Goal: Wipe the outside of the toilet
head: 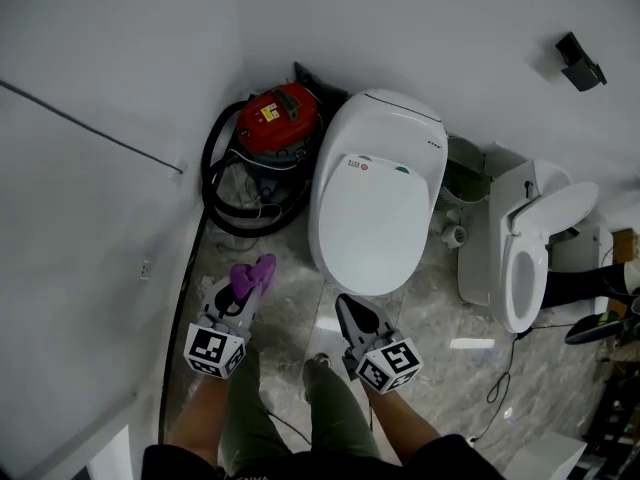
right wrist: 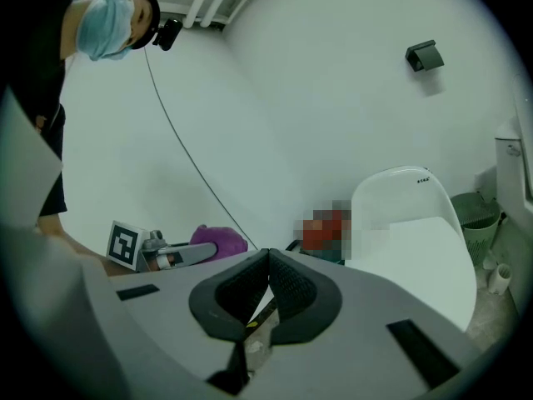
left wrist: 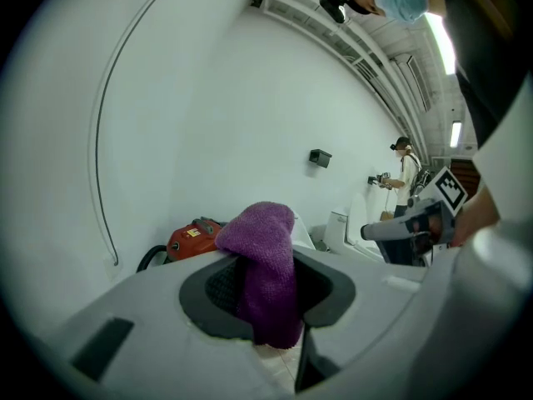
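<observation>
Left gripper (head: 241,296) pinches a purple cloth (head: 253,274), held near the closed toilet (head: 375,203) and left of its front, apart from it. Right gripper (head: 353,318), jaws pressed together and empty, points at the toilet's front.

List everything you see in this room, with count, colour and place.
toilet: one, white, lid shut, centre
second toilet: one, white, lid up, right
vacuum cleaner: one, red with black hose, left of the shut toilet
bin: one, green, between the toilets
wall fixture: one, black, upper right
cloth: one, purple, lower left
left gripper: one, grey, fingers shut on the cloth
right gripper: one, grey, fingers shut, empty
legs: two, green trousers, bottom
</observation>
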`<state>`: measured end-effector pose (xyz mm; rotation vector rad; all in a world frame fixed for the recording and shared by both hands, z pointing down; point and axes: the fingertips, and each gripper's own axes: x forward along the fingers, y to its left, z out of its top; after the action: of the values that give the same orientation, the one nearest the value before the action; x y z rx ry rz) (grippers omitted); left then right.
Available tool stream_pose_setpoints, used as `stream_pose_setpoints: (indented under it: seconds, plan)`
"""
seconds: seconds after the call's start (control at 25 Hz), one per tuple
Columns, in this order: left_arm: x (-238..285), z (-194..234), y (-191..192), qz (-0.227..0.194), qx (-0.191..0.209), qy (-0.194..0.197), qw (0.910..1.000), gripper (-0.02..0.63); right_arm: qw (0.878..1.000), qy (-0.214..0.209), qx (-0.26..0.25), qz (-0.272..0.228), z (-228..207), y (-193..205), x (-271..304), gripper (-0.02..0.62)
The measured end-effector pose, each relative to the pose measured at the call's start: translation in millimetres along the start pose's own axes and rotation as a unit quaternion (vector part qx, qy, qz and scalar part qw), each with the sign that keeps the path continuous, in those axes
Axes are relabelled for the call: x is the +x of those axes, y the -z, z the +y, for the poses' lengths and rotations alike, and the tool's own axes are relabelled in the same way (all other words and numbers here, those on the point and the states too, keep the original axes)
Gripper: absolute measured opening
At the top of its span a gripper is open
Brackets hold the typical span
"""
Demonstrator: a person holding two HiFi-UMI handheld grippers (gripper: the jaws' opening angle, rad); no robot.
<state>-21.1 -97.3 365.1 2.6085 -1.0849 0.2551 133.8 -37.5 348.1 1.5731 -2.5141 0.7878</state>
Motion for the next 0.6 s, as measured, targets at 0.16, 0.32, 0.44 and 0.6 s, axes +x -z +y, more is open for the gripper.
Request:
stream_pose_setpoints:
  seconds: [0.16,0.32,0.44,0.6]
  plan:
    - [30,28,31,-0.019,0.015,0.016,0.9996,0.094,1.000,-0.003,-0.020,-0.018,-14,33,40,-0.002]
    - [62,48,74,-0.024,0.051,0.046,0.9974,0.094,0.998,-0.002,-0.043,-0.039,-31,67,75,-0.002]
    - [87,55,112,-0.010,0.067,0.073,0.9950,0.094,0.996,-0.008,-0.064,-0.058,-41,92,94,-0.002]
    - [121,60,166,-0.015,0.108,0.118,0.9870,0.094,0.994,-0.018,-0.083,-0.075,-56,126,113,-0.002]
